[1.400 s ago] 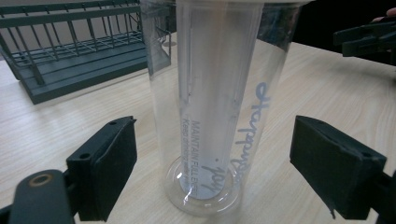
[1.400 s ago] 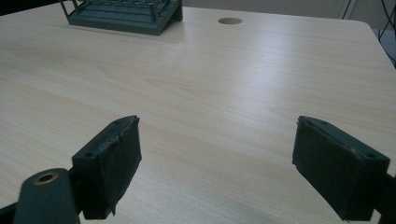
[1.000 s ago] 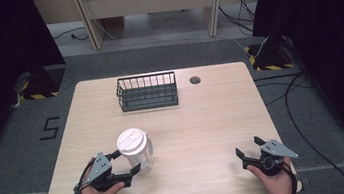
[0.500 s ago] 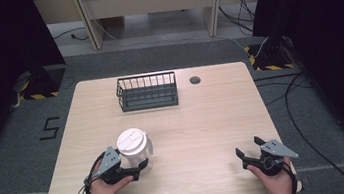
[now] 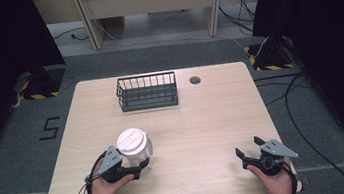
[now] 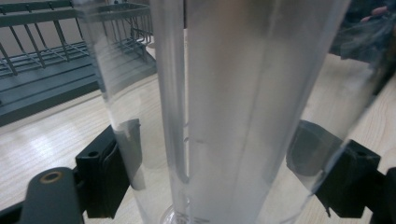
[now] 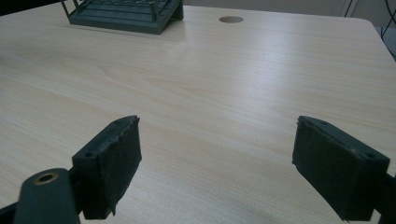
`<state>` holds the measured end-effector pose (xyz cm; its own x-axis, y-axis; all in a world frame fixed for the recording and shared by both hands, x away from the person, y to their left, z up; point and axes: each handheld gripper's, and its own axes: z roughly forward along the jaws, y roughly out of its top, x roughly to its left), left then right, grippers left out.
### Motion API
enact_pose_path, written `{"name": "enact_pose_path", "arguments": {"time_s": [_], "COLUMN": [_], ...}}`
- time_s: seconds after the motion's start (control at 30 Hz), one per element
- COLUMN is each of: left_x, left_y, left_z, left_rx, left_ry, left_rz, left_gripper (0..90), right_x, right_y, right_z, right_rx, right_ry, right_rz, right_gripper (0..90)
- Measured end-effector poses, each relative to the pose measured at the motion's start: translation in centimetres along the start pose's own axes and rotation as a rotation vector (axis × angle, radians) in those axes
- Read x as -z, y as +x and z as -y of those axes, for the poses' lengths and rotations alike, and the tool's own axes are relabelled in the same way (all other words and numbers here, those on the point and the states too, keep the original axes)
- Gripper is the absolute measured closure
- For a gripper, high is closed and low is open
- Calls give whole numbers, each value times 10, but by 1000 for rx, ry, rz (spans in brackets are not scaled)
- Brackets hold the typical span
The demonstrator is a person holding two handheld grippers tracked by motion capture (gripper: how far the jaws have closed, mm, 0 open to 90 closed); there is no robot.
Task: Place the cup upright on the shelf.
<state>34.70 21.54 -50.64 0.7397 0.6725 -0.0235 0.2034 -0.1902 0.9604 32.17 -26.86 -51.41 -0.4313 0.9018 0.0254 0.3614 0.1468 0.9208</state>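
Pale wood table [image 5: 200, 133]. Clear lidded cup [image 5: 134, 146] between my left gripper [image 5: 137, 171] pads — wide, not clamping; light, slick, crushable — grip low. Right gripper [image 5: 245, 154] agape, empty.

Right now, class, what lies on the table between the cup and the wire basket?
Nothing: in the high view only bare table separates the cup from the wire basket.

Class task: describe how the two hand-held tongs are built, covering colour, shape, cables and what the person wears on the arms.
Both tongs, left and right, are black, each topped by a grey three-cornered plate. Each ends in two blocky black jaws faced with flat dark pads, and a brass-coloured ringed hole sits near the base. A black cable loops from the left tongs. The forearms show no sleeves.
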Motion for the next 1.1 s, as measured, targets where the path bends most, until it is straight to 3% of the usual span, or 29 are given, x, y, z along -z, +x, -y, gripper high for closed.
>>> {"name": "enact_pose_path", "arguments": {"time_s": [0.3,1.1], "left_x": [3,-4], "left_y": [2,8], "left_z": [-10,-34], "left_rx": [-2,-24], "left_ry": [-27,-49], "left_rz": [-22,-32], "left_gripper": [173,173], "right_x": [0,0], "right_y": [0,0], "right_z": [0,0], "right_rx": [-1,-2], "right_ry": [0,0], "right_rz": [-1,0], "right_gripper": [160,161]}}
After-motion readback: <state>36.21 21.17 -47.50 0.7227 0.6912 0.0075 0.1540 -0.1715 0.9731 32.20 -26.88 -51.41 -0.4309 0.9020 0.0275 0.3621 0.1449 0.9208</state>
